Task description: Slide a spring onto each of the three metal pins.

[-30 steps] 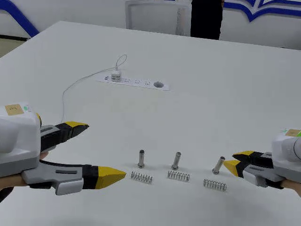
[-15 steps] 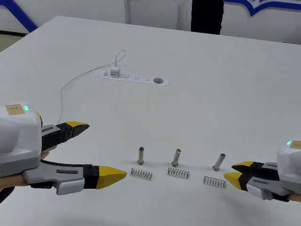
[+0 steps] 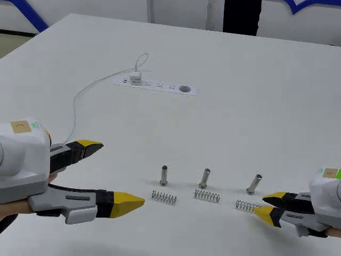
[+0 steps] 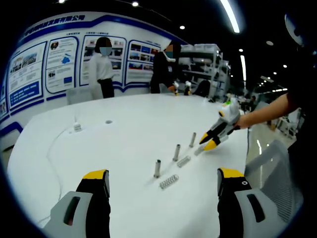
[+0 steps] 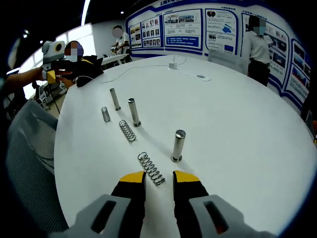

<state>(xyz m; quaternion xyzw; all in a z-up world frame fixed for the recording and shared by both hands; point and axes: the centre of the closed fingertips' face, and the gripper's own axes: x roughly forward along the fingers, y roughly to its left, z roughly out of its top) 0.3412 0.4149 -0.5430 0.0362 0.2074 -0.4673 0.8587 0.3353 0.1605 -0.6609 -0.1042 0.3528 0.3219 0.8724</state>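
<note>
Three metal pins stand upright in a row on the white table. A spring lies flat in front of each: left spring, middle spring, right spring. My right gripper is low at the right spring's end, narrowly open. In the right gripper view the right spring reaches into the gap of that gripper, beside the nearest pin. My left gripper hangs wide open left of the row, holding nothing, and faces the left spring.
A white power strip with a plug and a trailing cable lies farther back on the table. People stand beyond the far edge. A mesh chair back sits by the table's near side.
My right gripper has dropped from beside the right pin to the end of the right spring. The left gripper has stayed put and wide open.
</note>
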